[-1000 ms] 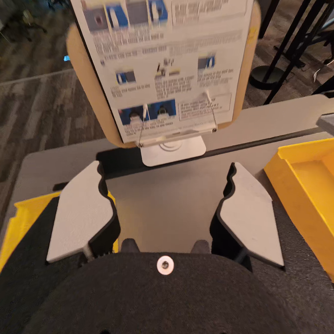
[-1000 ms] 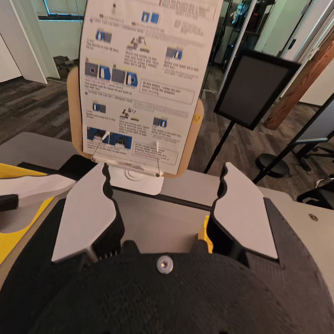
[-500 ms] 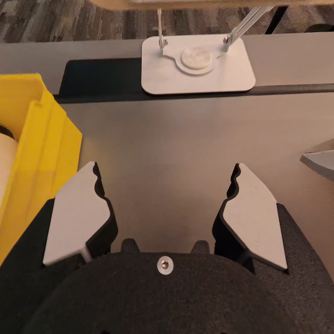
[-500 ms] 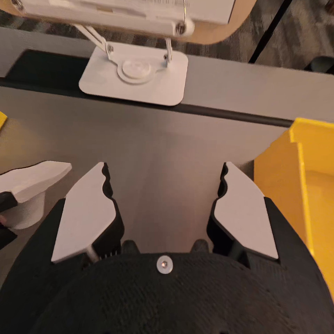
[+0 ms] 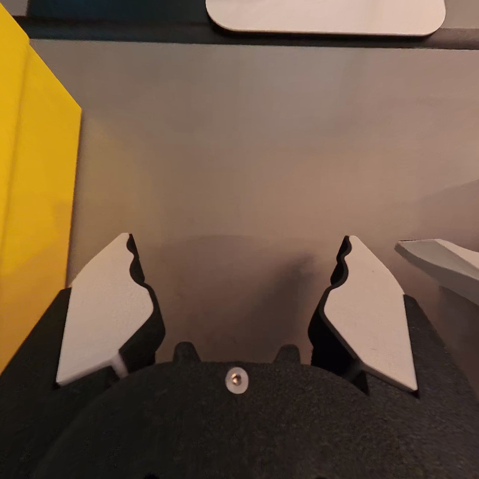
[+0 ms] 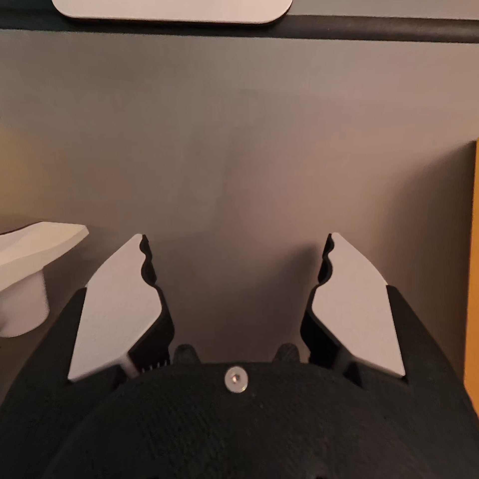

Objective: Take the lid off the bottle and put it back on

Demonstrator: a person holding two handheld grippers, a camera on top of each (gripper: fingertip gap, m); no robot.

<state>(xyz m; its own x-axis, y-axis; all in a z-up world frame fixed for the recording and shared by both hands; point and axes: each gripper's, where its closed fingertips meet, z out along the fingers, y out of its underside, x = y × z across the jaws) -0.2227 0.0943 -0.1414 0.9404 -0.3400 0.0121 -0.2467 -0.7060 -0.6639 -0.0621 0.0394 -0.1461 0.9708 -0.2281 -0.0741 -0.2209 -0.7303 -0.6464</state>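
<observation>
The left gripper (image 5: pixel 237 246) and the right gripper (image 6: pixel 237 245) both hang released, jaws spread wide with nothing between them, side by side over the bare grey table (image 5: pixel 259 142). A yellow bin (image 5: pixel 31 168) sits at the left (only its wall shows); a white stand base (image 6: pixel 171 10) lies far. The bottle appears in neither view.

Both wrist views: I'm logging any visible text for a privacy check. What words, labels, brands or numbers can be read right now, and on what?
None. Neither view shows readable writing: only the plain grey table, a yellow bin, the blank white stand base, and both grippers with unmarked jaws.
</observation>
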